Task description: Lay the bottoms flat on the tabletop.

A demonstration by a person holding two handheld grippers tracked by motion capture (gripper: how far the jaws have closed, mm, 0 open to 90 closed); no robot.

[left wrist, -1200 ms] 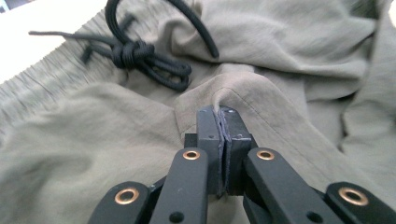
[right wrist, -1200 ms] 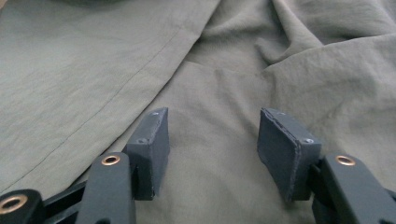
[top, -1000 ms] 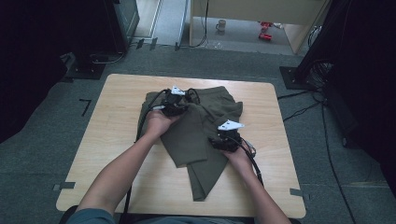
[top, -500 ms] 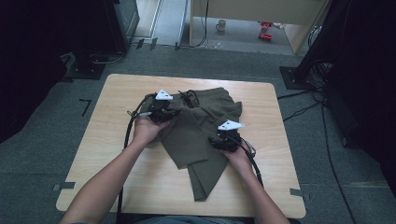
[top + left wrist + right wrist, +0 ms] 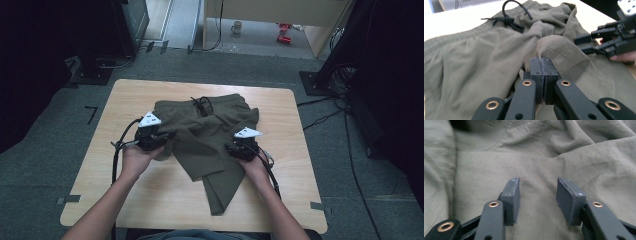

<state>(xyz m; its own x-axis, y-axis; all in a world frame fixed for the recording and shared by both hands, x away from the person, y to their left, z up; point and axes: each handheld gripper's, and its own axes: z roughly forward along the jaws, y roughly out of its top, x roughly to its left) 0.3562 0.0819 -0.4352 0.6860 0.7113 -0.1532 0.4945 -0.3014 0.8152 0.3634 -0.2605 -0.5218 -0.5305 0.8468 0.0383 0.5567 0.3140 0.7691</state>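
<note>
- Olive-green soft fabric shorts [image 5: 205, 135] lie crumpled mid-table
- Left gripper [image 5: 541, 65]: jaws closed, pinching a hem fold
- Right gripper [image 5: 537, 195]: jaws parted, empty, over cloth
- Judged light, limp; grip hems or waistband

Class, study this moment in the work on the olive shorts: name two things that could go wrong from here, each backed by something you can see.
1. The left claw pinches only a thin fold of the shorts; a strong pull could slip it free.
2. The right claw stands open over the cloth, so that side is unheld and the whole garment may slide across the table rather than spread.
3. The drawstring lies loose at the waistband and could snag.
</note>
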